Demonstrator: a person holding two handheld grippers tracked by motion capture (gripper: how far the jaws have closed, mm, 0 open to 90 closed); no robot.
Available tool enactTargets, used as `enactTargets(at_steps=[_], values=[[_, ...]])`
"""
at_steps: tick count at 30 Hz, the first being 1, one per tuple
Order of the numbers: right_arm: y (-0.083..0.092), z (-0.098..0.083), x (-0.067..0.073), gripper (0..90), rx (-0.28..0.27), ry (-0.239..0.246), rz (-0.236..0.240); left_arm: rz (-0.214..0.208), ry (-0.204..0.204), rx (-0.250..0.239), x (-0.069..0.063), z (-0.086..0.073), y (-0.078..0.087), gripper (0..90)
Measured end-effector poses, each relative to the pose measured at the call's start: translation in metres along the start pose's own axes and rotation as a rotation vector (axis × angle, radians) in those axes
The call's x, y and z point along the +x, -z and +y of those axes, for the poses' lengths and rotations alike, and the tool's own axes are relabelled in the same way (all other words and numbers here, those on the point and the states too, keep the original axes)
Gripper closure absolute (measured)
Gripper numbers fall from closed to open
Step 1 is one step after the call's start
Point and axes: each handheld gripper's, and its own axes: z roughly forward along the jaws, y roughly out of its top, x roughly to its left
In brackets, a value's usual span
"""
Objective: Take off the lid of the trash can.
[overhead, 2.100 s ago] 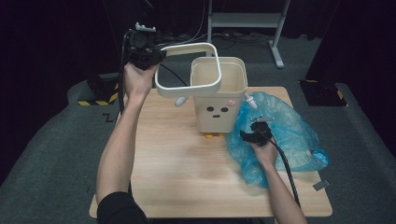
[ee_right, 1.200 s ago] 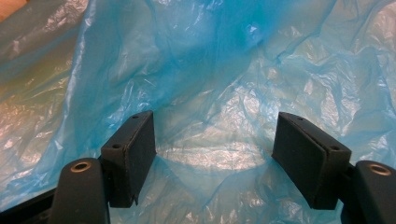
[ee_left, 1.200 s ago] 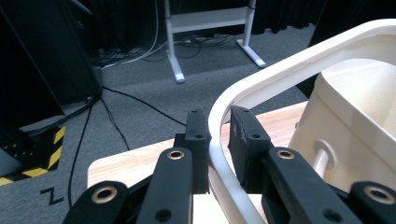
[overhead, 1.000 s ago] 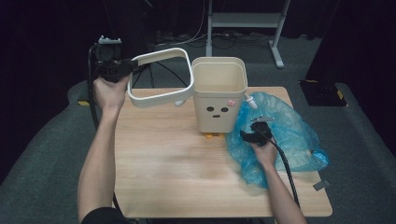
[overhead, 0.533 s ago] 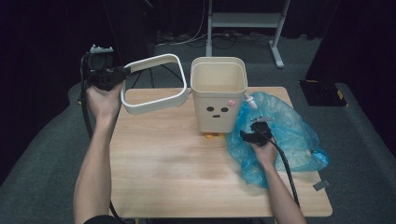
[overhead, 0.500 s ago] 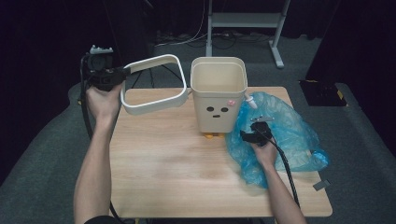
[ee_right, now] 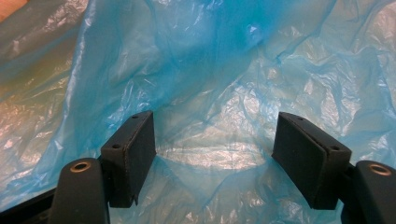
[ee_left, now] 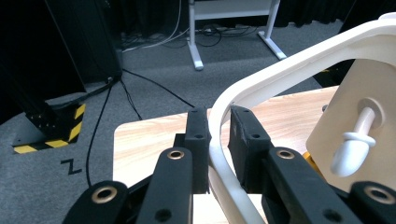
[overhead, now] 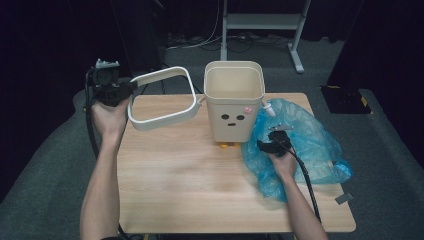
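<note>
A cream bin [overhead: 234,102] with a drawn face stands upright at the back middle of the wooden table [overhead: 190,180]. Its white rim frame [overhead: 162,97] is lifted off and held tilted over the table's back left corner. My left gripper [overhead: 125,89] is shut on the frame's left side; in the left gripper view the jaws clamp the frame [ee_left: 218,135] near my left gripper [ee_left: 218,154]. A crumpled blue plastic bag [overhead: 305,142] lies right of the bin. My right gripper [overhead: 270,142] rests on it, open; in the right gripper view the bag [ee_right: 210,84] spreads under my right gripper [ee_right: 215,154].
A peg-shaped knob [ee_left: 356,140] sticks out of the bin's side. A metal stand [overhead: 260,25] and cables lie on the grey floor behind the table. A yellow-black striped block [ee_left: 51,135] sits on the floor left of the table.
My left gripper has carried the rim frame from above the bin leftward and down to the table's back left corner. The right gripper has stayed on the bag.
</note>
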Motion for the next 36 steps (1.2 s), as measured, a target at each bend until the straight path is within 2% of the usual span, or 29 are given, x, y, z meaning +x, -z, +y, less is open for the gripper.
enactTargets(at_steps=[19,26,36], values=[[0.000,0.000,0.000,29.3,0.000,0.001,0.000,0.003,0.083,0.047,0.021,-0.049,-0.014,78.1],[0.000,0.000,0.000,29.3,0.000,0.003,0.000,0.008,0.095,0.052,0.024,-0.060,-0.018,78.0],[0.000,0.000,0.000,29.3,0.000,0.001,0.000,0.022,0.086,0.067,0.023,-0.072,-0.026,78.1]])
